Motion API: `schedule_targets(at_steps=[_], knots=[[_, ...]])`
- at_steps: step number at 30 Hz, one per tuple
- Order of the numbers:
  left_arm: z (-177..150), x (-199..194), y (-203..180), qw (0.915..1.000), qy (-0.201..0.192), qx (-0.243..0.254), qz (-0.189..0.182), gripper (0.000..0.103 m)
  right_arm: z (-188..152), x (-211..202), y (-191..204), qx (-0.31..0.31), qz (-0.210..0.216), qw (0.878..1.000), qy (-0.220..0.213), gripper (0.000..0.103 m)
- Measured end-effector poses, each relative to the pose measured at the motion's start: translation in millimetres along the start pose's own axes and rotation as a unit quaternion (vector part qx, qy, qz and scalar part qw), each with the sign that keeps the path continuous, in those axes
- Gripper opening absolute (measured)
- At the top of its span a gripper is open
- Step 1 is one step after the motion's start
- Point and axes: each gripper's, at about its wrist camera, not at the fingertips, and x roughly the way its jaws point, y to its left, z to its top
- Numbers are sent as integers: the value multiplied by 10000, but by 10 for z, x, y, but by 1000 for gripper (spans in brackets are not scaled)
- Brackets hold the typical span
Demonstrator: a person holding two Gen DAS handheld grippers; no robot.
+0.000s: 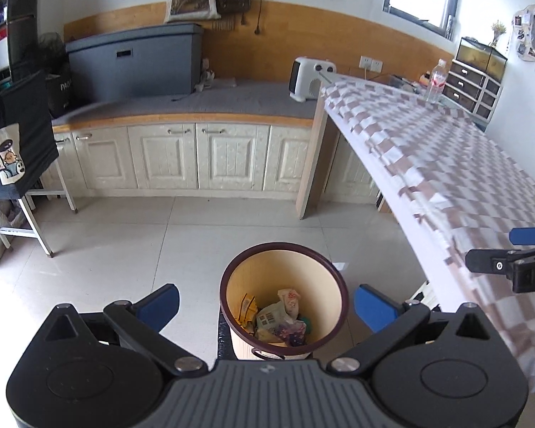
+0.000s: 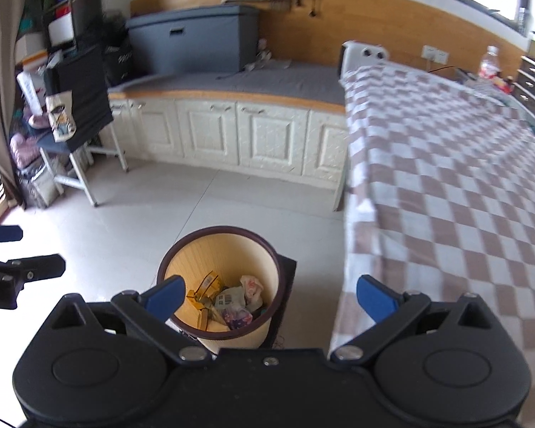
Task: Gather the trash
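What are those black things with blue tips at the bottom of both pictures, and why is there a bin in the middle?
They are two grabbing tools a person holds, one in each hand, each with a camera looking along its fingers. One picture comes from the left gripper, the other from the right gripper. Both are open and hold nothing. Below them on the floor stands a trash bin with wrappers already inside. Beside it is a table with a checked cloth; a water bottle stands at its far end.
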Motion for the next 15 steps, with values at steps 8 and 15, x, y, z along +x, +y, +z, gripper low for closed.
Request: schedule_targets(at_steps=[8, 15], knots=[[-129, -432, -287, 9996, -287, 62, 12, 103, -295, -564, -44, 137, -439, 9986, -264, 103], [-328, -637, -445, 9995, -288, 116, 107, 103, -534, -891, 38, 236, -664, 9964, -470, 103]])
